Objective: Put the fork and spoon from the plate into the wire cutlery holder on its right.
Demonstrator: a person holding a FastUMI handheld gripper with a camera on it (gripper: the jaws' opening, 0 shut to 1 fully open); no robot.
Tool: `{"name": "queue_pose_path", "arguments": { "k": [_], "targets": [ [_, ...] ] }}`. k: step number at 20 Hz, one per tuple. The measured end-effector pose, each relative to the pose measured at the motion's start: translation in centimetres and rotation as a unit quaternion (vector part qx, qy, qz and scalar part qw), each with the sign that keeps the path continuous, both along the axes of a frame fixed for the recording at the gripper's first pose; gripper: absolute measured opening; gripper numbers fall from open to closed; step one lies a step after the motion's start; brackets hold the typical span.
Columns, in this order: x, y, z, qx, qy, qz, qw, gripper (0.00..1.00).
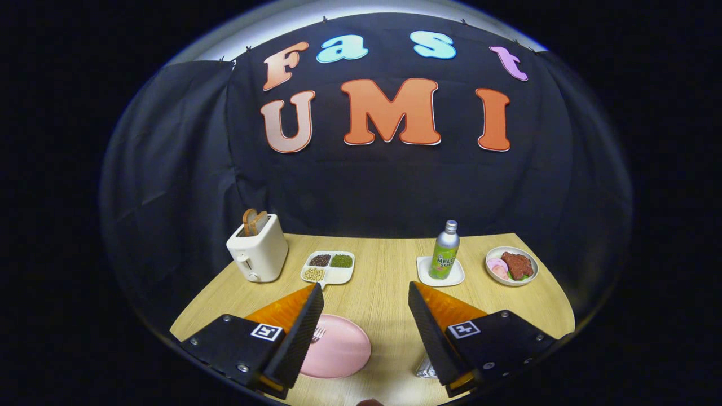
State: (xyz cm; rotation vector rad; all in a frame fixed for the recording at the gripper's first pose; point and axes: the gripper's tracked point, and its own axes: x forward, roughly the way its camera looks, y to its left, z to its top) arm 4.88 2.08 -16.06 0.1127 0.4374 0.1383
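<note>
A pink plate (338, 349) lies on the wooden table (383, 270) between my fingers, mostly beside the left one. Fork tines (318, 334) show on the plate at the left finger's edge; the rest of the fork is hidden behind that finger. I cannot make out the spoon. A bit of the wire cutlery holder (426, 369) peeks out by the right finger, right of the plate. My gripper (365, 293) hovers above the table, open wide, with nothing between its fingers.
Beyond the fingers stand a white toaster (258, 251) with bread slices, a white divided dish (329, 267) of beans, a green bottle (444, 252) on a white coaster, and a bowl of food (512, 265) at the right.
</note>
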Motion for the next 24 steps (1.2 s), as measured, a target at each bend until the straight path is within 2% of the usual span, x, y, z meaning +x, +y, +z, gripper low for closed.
{"name": "queue_pose_path", "arguments": {
  "k": [4,7,15,20,24],
  "targets": [
    [0.3,3.1,2.0,0.015,-0.057,0.009,0.998,0.92],
    [-0.1,5.5,2.6,0.026,-0.077,0.027,0.996,0.92],
    [-0.4,12.4,1.1,0.035,-0.066,0.068,0.995,0.92],
    [-0.4,14.8,-2.7,0.009,-0.011,0.075,0.997,0.92],
    [-1.1,15.1,-8.2,-0.008,0.096,0.068,0.993,0.93]
  ]
}}
